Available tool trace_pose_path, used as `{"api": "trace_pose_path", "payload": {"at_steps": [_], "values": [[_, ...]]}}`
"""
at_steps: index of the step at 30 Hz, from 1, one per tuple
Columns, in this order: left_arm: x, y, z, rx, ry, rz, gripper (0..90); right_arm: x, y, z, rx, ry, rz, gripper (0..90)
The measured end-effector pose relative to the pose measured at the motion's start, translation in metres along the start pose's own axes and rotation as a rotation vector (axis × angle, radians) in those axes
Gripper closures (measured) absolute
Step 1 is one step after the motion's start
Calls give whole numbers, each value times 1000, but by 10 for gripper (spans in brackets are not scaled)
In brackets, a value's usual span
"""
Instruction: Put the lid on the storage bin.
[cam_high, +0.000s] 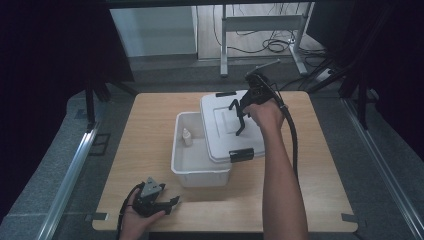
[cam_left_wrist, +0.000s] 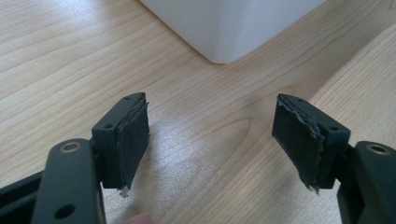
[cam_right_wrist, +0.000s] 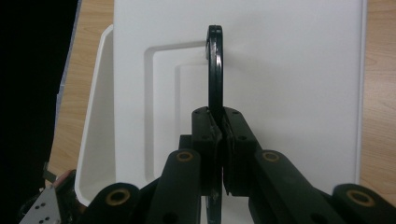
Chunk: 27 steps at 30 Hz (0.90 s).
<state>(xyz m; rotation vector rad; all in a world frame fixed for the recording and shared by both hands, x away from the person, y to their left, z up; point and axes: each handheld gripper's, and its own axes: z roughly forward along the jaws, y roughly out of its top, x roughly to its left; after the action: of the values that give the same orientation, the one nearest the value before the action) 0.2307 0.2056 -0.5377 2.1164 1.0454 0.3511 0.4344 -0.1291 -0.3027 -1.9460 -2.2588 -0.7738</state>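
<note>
Nearest me, the left gripper (cam_high: 159, 200) rests idle on the pale wooden surface (cam_high: 150, 135), jaws wide apart. Farther off, the right gripper (cam_high: 240, 114) has its jaws clamped on the black handle (cam_right_wrist: 215, 70) of the white plastic lid (cam_high: 225, 131). The lid sits askew, half covering the white plastic box (cam_high: 197, 170); a small bottle (cam_high: 187, 136) stands inside. I'd judge the lid is midway, neither seated nor clear.

From my end the counter (cam_left_wrist: 196, 140) looks like pale wood grain with a slight sheen. The bin (cam_high: 197, 165) and its lid (cam_right_wrist: 289, 93) are smooth white plastic, fairly matt. The lid handle (cam_right_wrist: 214, 70) is glossy black plastic. My left tongs (cam_left_wrist: 210, 140) have matt black pads (cam_left_wrist: 133, 140), rough and frayed at the edges.
</note>
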Motion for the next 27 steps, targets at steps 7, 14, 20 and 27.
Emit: {"api": "trace_pose_path", "payload": {"at_steps": [7, 14, 20, 27], "values": [[-2, 1, 0, -2, -4, 6, 274, 14, -2, 1, -5, 7, 10, 857], [-2, 1, 0, -1, -6, 7, 275, 28, -4, 7, 2, 6, 29, 857], [-3, 1, 0, 0, -3, 10, 274, 43, -8, 15, 15, 11, 36, 857], [-7, 4, 0, -6, -14, 24, 274, 57, -15, 16, 21, 21, 64, 857]]}}
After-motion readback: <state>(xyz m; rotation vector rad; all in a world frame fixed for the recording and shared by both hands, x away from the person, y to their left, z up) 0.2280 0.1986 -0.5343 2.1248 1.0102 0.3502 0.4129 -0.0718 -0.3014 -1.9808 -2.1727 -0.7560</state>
